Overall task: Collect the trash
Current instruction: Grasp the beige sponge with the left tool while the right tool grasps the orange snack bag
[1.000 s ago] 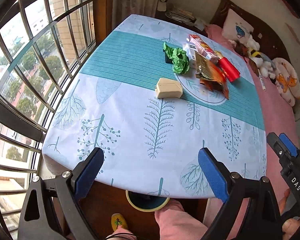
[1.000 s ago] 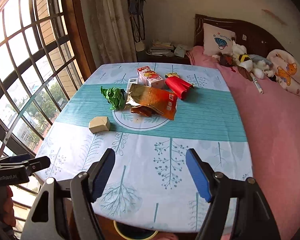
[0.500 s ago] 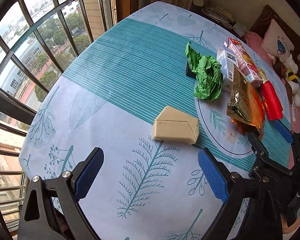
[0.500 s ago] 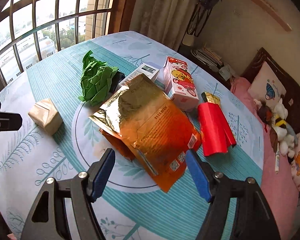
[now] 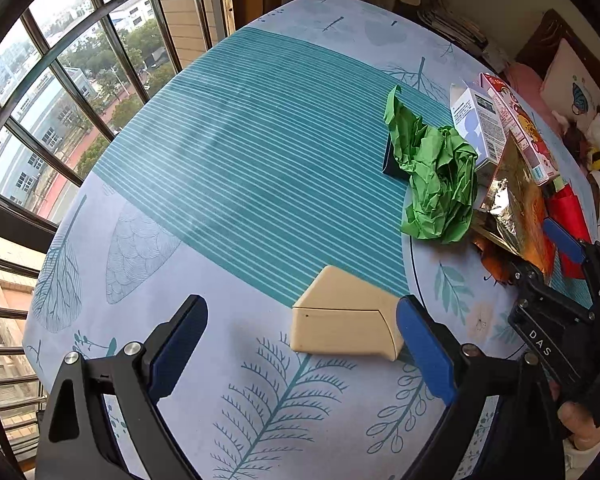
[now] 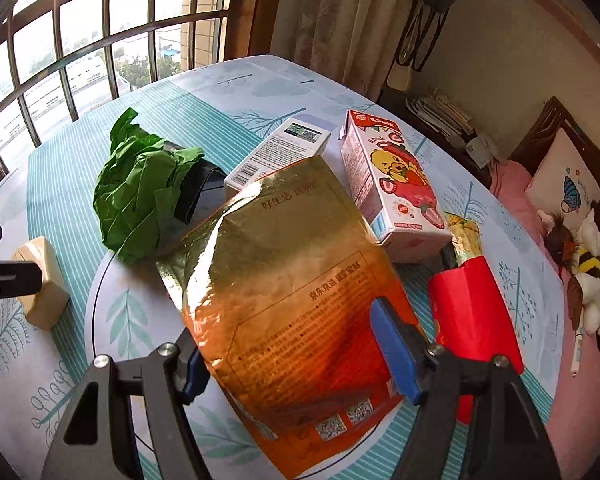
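Trash lies on a leaf-print tablecloth (image 5: 260,184). My left gripper (image 5: 300,346) is open low over the cloth, and a beige wedge box (image 5: 344,320) sits between its blue fingers, close to the right one. My right gripper (image 6: 296,360) hangs over a gold-orange foil bag (image 6: 292,280); its jaws are closing with the bag between them, and the pads do not visibly press it. Crumpled green paper (image 6: 140,192) rests on a black item (image 6: 198,192). Behind the bag stand a white box (image 6: 276,156) and a strawberry drink carton (image 6: 392,184). A red packet (image 6: 472,320) lies to the right.
A barred window (image 5: 60,100) runs along the table's left side. A pink bed (image 6: 572,380) with plush toys (image 6: 588,280) and a pillow borders the right. Curtains and a stack of papers (image 6: 440,112) stand beyond the far edge.
Both grippers came forward and down over the table. The left now brackets the beige box. The right now straddles the foil bag with narrower jaws.
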Demonstrator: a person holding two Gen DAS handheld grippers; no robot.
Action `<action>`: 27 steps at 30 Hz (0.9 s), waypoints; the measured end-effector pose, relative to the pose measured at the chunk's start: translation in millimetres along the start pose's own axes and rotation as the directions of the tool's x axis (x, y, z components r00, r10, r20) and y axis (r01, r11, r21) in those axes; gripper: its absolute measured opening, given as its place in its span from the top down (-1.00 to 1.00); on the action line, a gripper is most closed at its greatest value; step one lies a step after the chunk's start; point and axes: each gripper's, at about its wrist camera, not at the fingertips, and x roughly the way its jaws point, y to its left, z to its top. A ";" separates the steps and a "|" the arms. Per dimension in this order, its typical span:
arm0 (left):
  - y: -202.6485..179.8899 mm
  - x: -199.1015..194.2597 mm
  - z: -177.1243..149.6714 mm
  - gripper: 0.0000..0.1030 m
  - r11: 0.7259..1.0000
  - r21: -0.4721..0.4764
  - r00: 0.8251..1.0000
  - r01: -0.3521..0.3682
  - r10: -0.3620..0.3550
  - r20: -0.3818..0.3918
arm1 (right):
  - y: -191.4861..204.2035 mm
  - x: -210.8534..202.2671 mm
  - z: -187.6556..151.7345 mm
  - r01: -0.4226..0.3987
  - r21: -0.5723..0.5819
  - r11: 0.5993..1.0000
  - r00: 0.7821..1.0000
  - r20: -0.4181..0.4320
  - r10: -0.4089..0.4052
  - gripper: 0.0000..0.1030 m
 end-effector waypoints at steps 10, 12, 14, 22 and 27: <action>-15.6 7.1 5.1 -0.83 0.999 0.043 0.999 0.034 -0.034 -0.002 | -37.5 -11.4 11.1 -0.132 0.190 0.973 0.990 0.068 0.121 0.77; -18.9 8.2 5.3 -0.83 0.998 0.056 0.999 0.037 -0.037 -0.003 | -47.1 -16.3 12.5 -0.172 0.250 0.953 0.984 0.082 0.157 0.80; -22.6 10.2 5.9 -0.82 0.997 0.070 0.999 0.039 -0.039 -0.002 | -57.0 -20.5 12.8 -0.214 0.305 0.928 0.976 0.094 0.194 0.83; -29.0 14.8 6.9 -0.15 0.992 0.108 0.998 0.061 -0.061 0.001 | -75.1 -39.4 5.4 -0.316 0.432 0.845 0.949 0.135 0.286 0.88; -25.4 4.9 -3.1 -0.14 0.993 0.102 0.998 0.064 -0.065 0.007 | -80.4 -49.8 -5.9 -0.365 0.499 0.786 0.930 0.156 0.333 0.91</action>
